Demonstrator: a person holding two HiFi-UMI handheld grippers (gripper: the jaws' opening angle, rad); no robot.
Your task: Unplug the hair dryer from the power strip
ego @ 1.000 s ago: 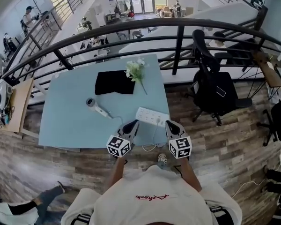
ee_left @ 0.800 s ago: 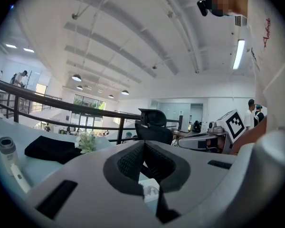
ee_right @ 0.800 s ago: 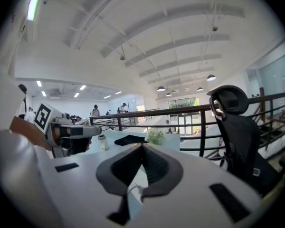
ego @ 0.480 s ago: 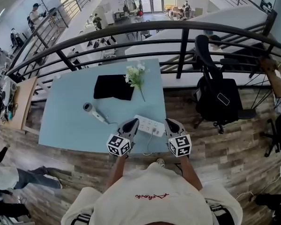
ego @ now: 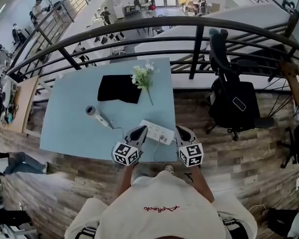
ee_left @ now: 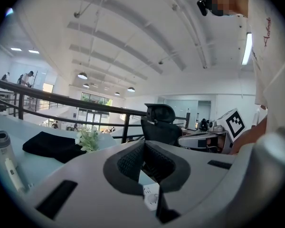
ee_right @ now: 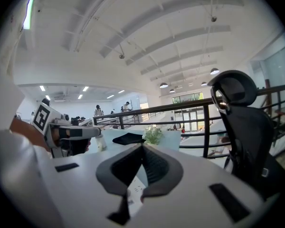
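A white power strip (ego: 157,132) lies near the front edge of the light blue table (ego: 70,128). The grey hair dryer (ego: 97,115) lies to its left, its cord (ego: 118,128) running to the strip. My left gripper (ego: 139,130) is shut and empty, its tips just left of the strip. My right gripper (ego: 181,131) is shut and empty too, just off the strip's right end. In the left gripper view the shut left gripper (ee_left: 144,144) hides most of the strip (ee_left: 151,196); the dryer (ee_left: 4,161) lies far left. Under the shut right gripper (ee_right: 142,146) the strip (ee_right: 135,190) shows.
A black cloth (ego: 119,88) and a bunch of white flowers (ego: 142,76) lie at the table's back. A black railing (ego: 189,39) runs behind the table. A black office chair (ego: 231,98) stands right of it on the wooden floor.
Both grippers have moved forward together, closer to the power strip at the table's front edge. Their jaws stay shut. The things on the table have not moved.
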